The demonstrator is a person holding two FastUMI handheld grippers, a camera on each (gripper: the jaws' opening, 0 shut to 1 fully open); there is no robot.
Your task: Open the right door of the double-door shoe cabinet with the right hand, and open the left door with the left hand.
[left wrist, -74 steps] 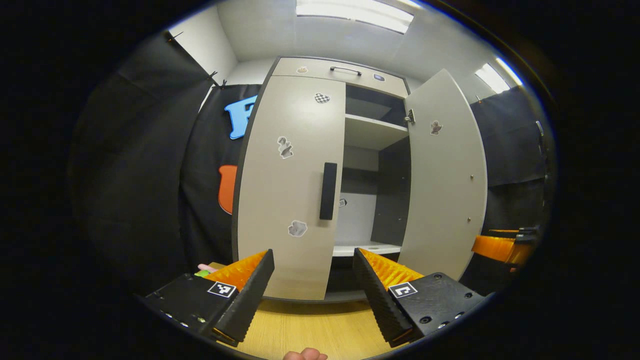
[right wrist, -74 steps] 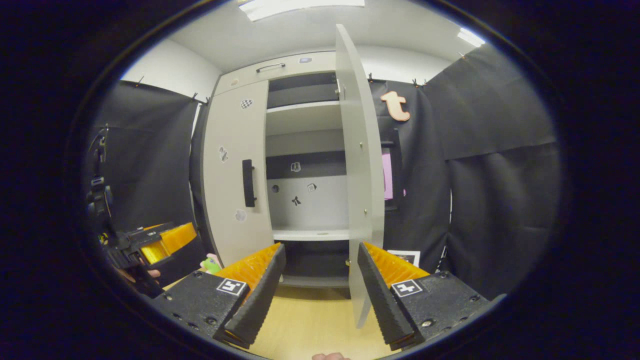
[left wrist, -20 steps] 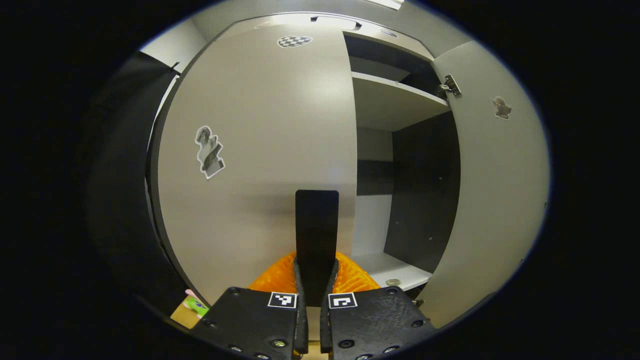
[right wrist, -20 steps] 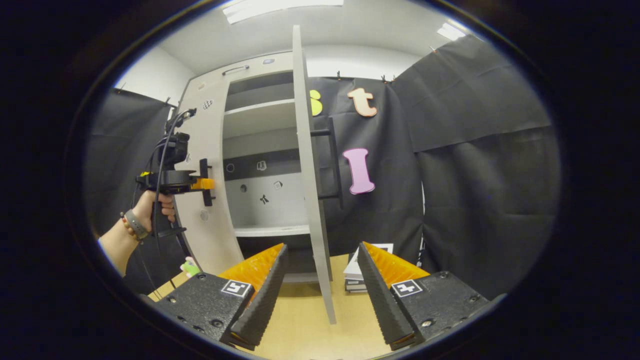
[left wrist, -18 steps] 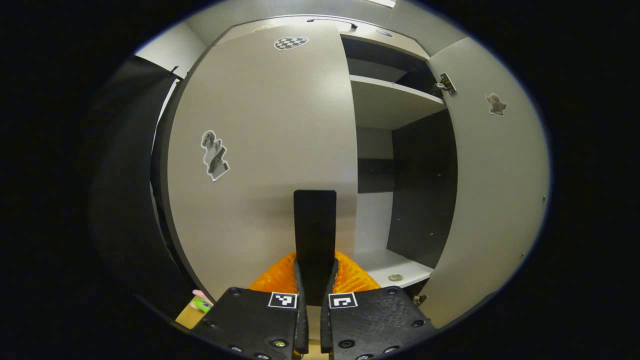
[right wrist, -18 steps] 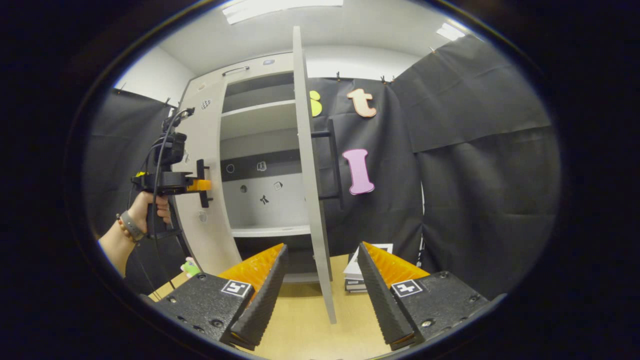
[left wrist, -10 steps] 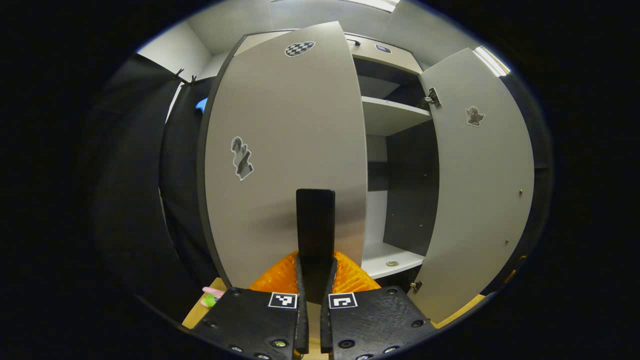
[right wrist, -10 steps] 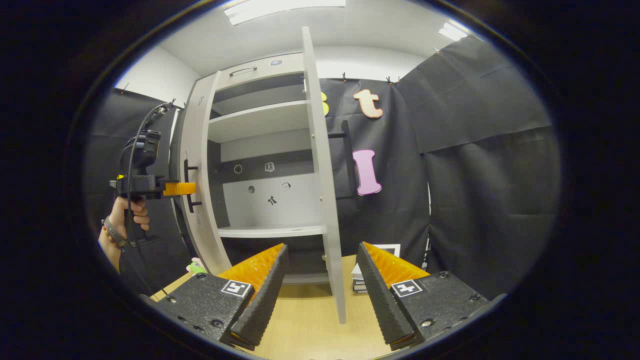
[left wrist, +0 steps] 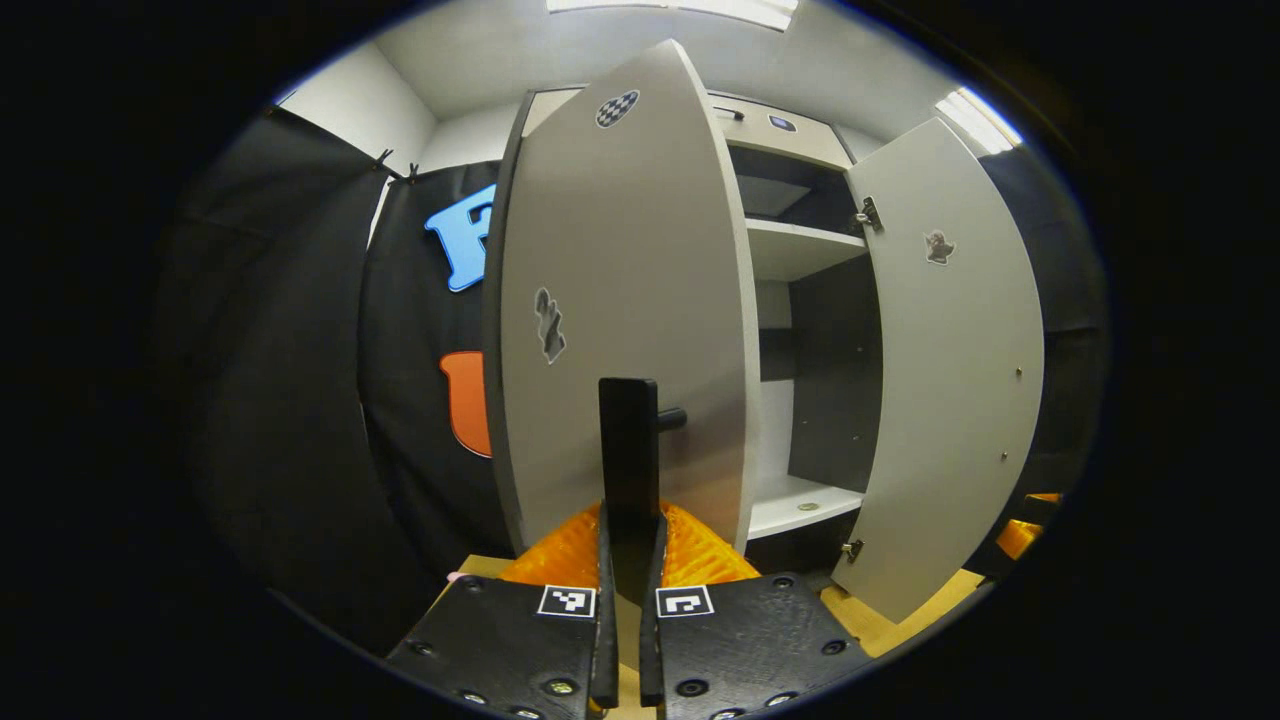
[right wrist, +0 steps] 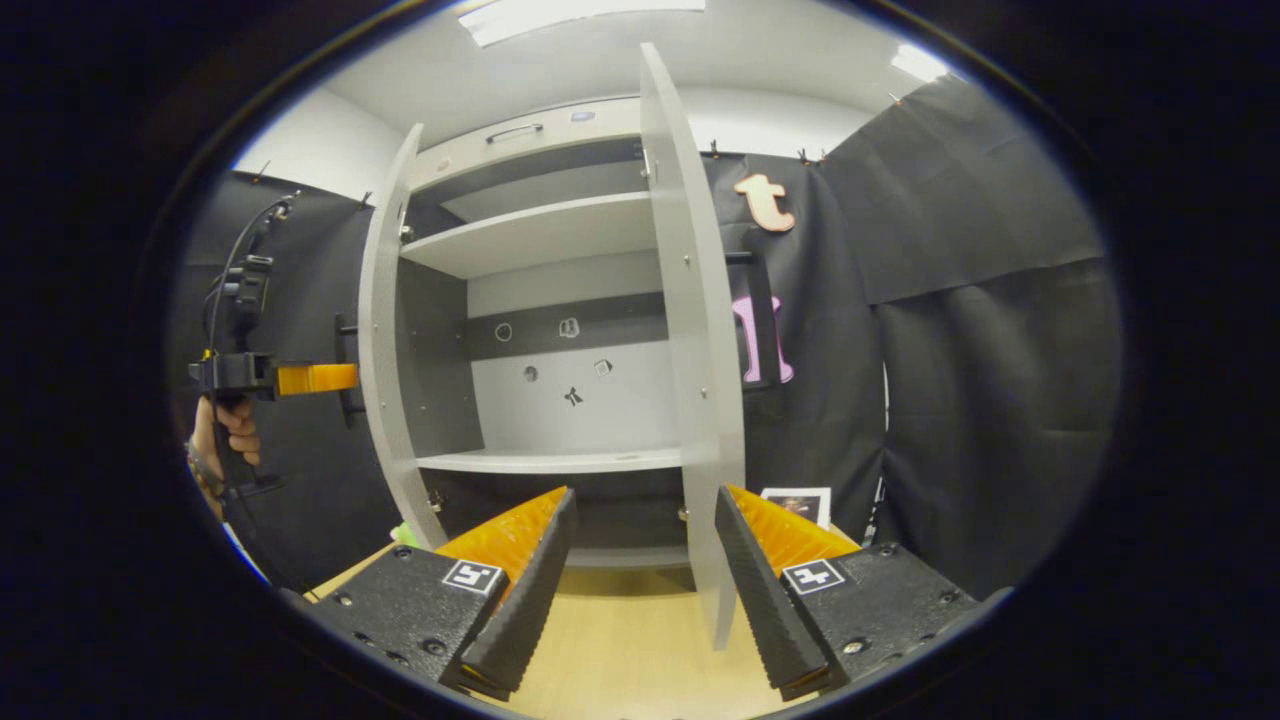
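Left gripper view: the left gripper (left wrist: 628, 560) pinches the flat, dark bar handle (left wrist: 628, 455) of the left door (left wrist: 620, 300) low on its length, a hold that lets a pull swing the smooth pale panel outward on its hinges; the door stands well ajar. Right gripper view: the right gripper (right wrist: 640, 570) hangs spread and empty before the right door (right wrist: 690, 350), seen edge-on and wide open, with the shoe cabinet (right wrist: 560, 420) and its matte shelves behind.

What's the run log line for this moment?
left gripper: shut on left door handle | left door: part open | right door: open | right gripper: open, free
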